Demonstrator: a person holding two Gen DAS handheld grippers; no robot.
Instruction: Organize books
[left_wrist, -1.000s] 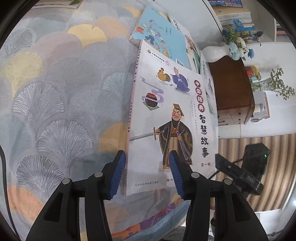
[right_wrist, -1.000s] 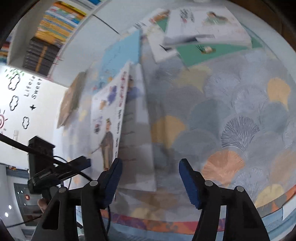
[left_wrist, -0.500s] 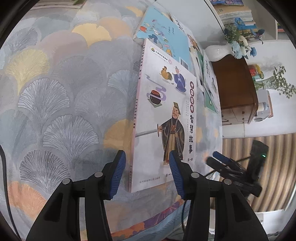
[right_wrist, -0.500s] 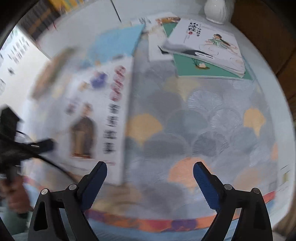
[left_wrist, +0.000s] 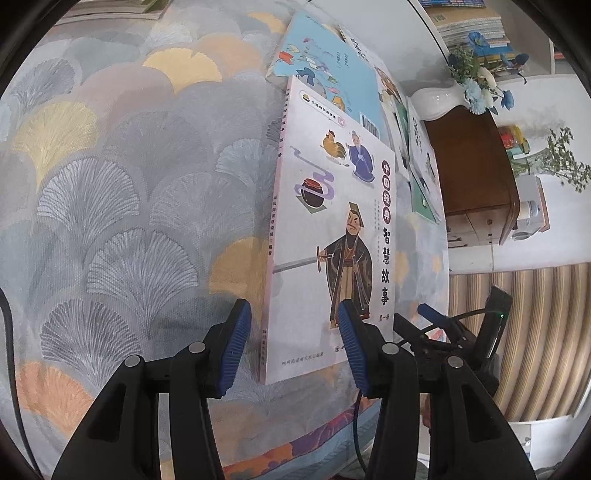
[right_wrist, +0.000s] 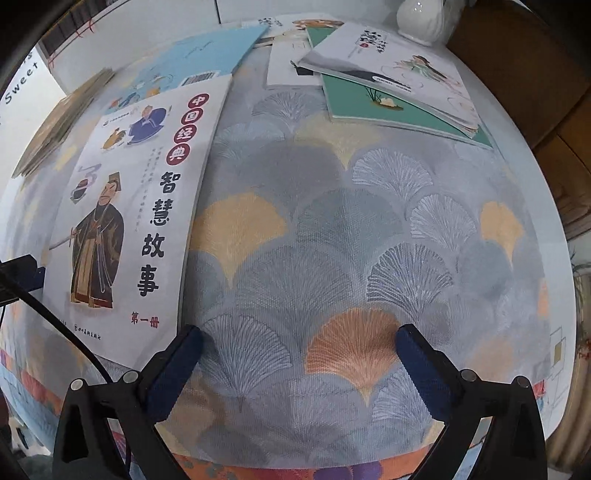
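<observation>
I've got the white storybook (left_wrist: 332, 236) lying flat on the patterned tabletop (left_wrist: 122, 206), cover up, its top edge lapping onto the light blue book (left_wrist: 325, 81) behind it. My left hand-held gripper (left_wrist: 291, 350) hangs over the book's near corner, jaws part-open and straddling the spine edge. I can't see either pad pressing on the cover, so I read that as steadying room, not a grip.

Over on the right wrist view, the right hand-held gripper (right_wrist: 299, 354) points steeply down at bare cloth just beside the storybook (right_wrist: 136, 206), and its jaws are opening to full width with nothing between them. To me that looks like a hand-held gripper freed up for the next pick.

Further back, the green book (right_wrist: 391, 107) sits under a white illustrated book (right_wrist: 399, 70), the two fanned loosely near the white vase (right_wrist: 421, 18). A thin white booklet (right_wrist: 284, 62) lies between them and the blue one. So the pile is scattered, not squared. My guess is the storybook is the base of a stack, placed near the tabletop's front edge where both hands reach it easily.
</observation>
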